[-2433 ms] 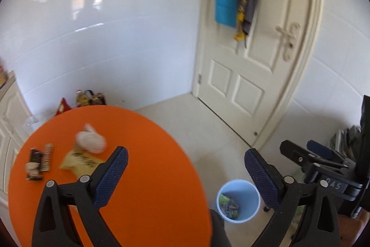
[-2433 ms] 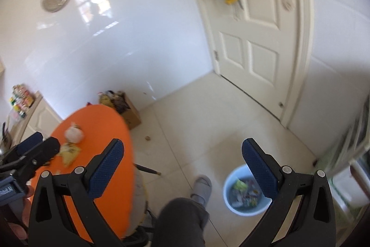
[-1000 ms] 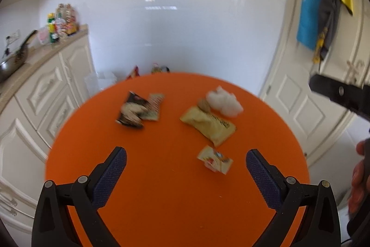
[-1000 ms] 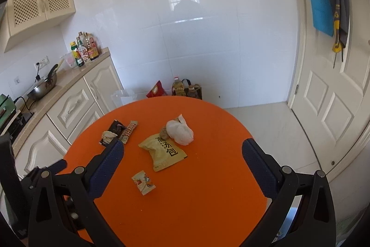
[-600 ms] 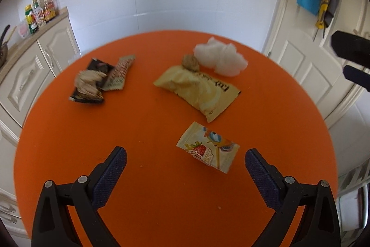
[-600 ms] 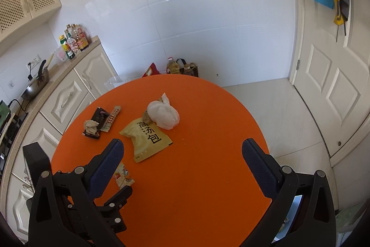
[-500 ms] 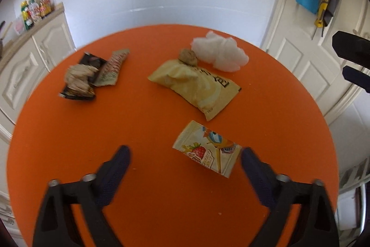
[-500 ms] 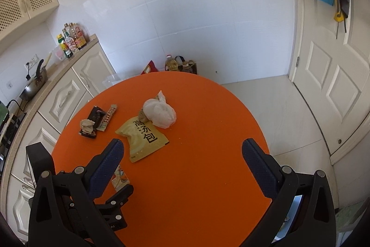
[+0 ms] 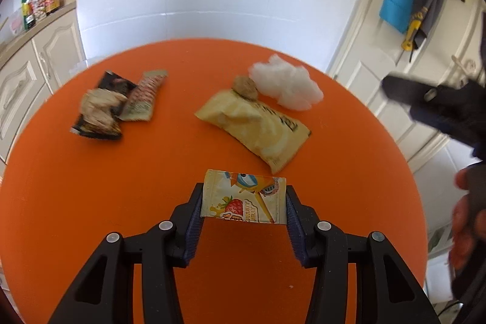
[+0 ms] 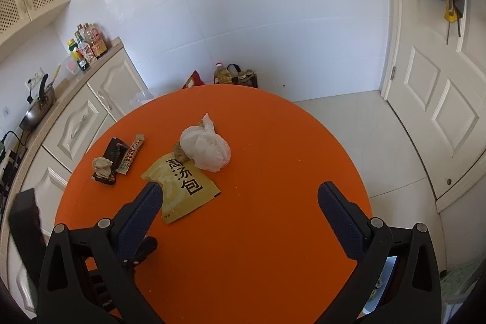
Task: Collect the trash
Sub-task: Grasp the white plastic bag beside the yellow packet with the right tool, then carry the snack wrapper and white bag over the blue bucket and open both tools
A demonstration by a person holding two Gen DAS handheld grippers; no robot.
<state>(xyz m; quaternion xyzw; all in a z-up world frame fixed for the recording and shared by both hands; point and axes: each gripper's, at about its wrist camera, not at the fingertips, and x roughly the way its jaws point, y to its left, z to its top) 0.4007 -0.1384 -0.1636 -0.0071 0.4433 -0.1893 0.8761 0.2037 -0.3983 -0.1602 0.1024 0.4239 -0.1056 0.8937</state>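
Left gripper closing around a small fruit-jelly sachet printed with a strawberry, low centre of the left wrist view.

Its blue-padded jaws have just been narrowing, and each pad now meets a side edge of the sachet, which lies flat on the round orange table. Above and right of it lie a pale yellow soup packet, a brown crumpled lump and a white plastic bag; upper left, a dark wrapper with crumpled paper touches a striped bar wrapper. In the right wrist view, the right gripper hangs spread wide and empty over the table, its left pad overlapping the soup packet's edge.
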